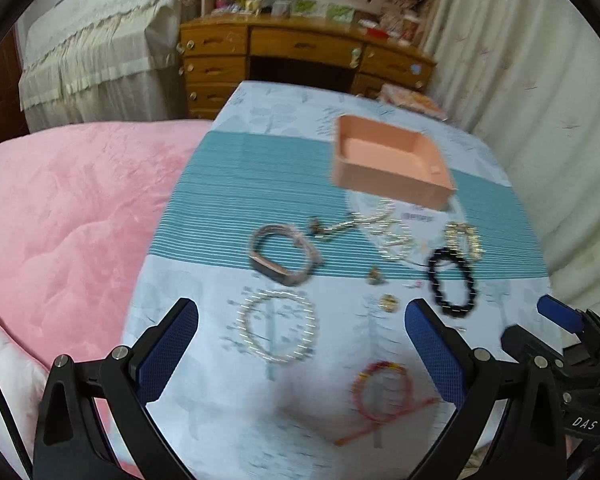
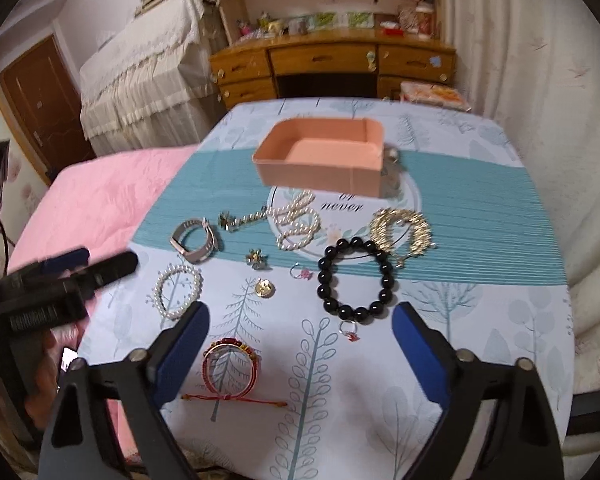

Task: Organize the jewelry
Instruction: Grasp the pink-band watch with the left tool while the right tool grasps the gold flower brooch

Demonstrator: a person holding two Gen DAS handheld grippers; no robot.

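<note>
The left gripper (image 1: 302, 320) is wide open, with nothing between its two blue fingers. It tilts down and away. The right gripper (image 2: 300, 322) is wide open too, with nothing held, and tilts down the same way. They sit side by side.

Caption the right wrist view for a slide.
Open right gripper above loose jewelry: black bead bracelet, red cord bracelet, empty pink tray behind.
</note>
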